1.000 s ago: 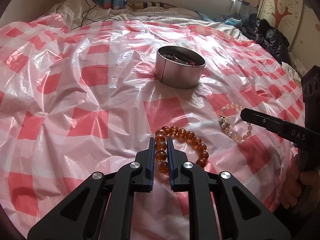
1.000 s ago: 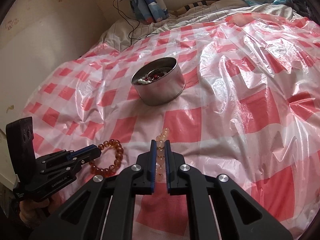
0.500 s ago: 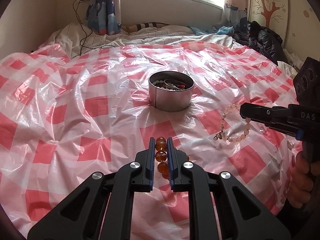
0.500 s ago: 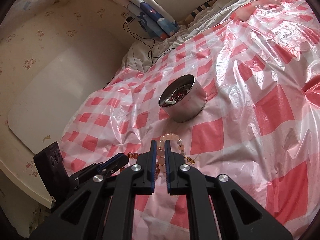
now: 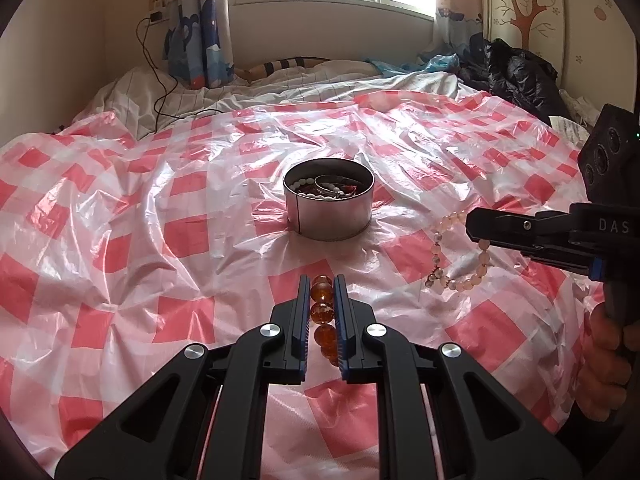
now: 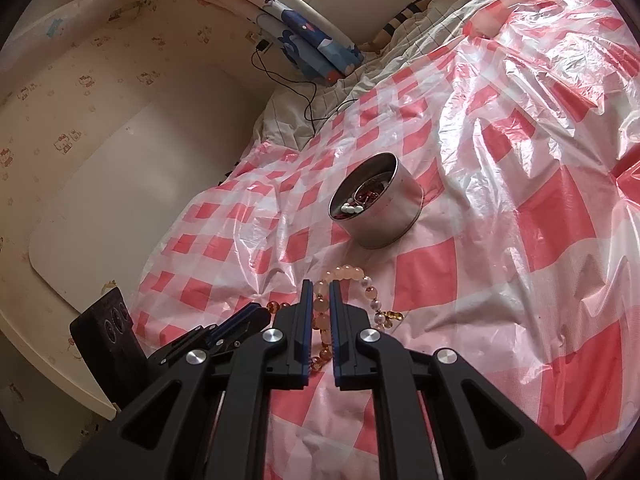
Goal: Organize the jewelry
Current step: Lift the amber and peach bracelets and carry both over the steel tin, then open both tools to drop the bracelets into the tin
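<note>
Above the red-checked plastic sheet (image 5: 120, 248), the left gripper (image 5: 322, 280) clamps an amber bead bracelet (image 5: 322, 310); the right gripper (image 6: 318, 286) grips a pale pink bead bracelet (image 6: 352, 272), both near the round metal tin (image 5: 328, 216) mid-sheet.

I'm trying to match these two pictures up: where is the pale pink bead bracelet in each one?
Left wrist view: the pale pink bead bracelet hangs at the right, clamped in the right gripper.
Right wrist view: the bracelet is at bottom centre, pinched between this camera's own fingers.
Shared landmark: the round metal tin of jewelry, beyond the bracelet in both.
</note>
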`<state>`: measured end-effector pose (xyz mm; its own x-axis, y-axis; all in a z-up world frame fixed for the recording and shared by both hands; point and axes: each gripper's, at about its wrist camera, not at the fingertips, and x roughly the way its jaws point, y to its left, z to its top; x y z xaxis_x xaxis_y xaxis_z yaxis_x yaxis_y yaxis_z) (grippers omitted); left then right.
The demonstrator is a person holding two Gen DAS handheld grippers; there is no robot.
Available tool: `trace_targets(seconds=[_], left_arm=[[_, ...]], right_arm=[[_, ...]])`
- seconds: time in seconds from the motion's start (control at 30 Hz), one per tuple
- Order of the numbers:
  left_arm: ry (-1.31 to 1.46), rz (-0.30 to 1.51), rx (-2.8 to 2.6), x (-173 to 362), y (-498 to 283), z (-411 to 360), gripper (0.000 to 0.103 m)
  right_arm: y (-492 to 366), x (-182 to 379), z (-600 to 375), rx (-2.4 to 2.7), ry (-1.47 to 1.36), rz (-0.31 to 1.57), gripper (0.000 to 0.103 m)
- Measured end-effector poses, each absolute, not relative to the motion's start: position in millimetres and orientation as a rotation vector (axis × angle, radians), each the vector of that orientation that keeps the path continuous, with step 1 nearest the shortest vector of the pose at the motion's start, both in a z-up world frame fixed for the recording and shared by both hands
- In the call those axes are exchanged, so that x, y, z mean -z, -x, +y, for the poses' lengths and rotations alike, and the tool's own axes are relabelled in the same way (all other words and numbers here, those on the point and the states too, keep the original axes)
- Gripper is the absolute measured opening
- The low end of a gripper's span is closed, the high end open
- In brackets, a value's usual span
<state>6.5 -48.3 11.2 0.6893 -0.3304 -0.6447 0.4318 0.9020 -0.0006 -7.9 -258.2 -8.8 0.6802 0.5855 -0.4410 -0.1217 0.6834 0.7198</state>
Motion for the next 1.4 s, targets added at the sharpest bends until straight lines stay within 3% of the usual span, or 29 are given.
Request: trace_targets(seconds=[0.73, 1.03, 1.13, 1.2, 1.3, 1.37, 1.4], left_arm=[[0.164, 0.638, 0.626, -84, -97, -36, 0.01], [0.215, 0.753, 0.702, -42, -162, -84, 0.011], [0.056, 0.828, 0.512, -16, -175, -93, 0.02], [0.064, 0.851, 0.47, -13, -176, -84, 0.043], [0.091, 0.776, 0.414, -31, -166, -61, 0.063], [0.102, 0.748, 0.381, -38, -159, -47, 0.07], [0.104, 0.752, 0.371, -39, -156, -41, 0.073]], right_arm=[[-47, -32, -280, -0.516, -0.781, 0.623, 0.009], [-95, -36, -293, -0.491, -0.785, 0.623, 0.009], [-112, -30, -286, -0.5, -0.776, 0.656, 0.009], [-123, -27, -279, -0.512, -0.763, 0.675, 0.009], [-139, -22, -260, -0.513, -0.706, 0.72, 0.009], [-151, -13, -245, -0.459, -0.616, 0.789, 0.009], [-154, -8, -241, -0.408, -0.558, 0.818, 0.017]])
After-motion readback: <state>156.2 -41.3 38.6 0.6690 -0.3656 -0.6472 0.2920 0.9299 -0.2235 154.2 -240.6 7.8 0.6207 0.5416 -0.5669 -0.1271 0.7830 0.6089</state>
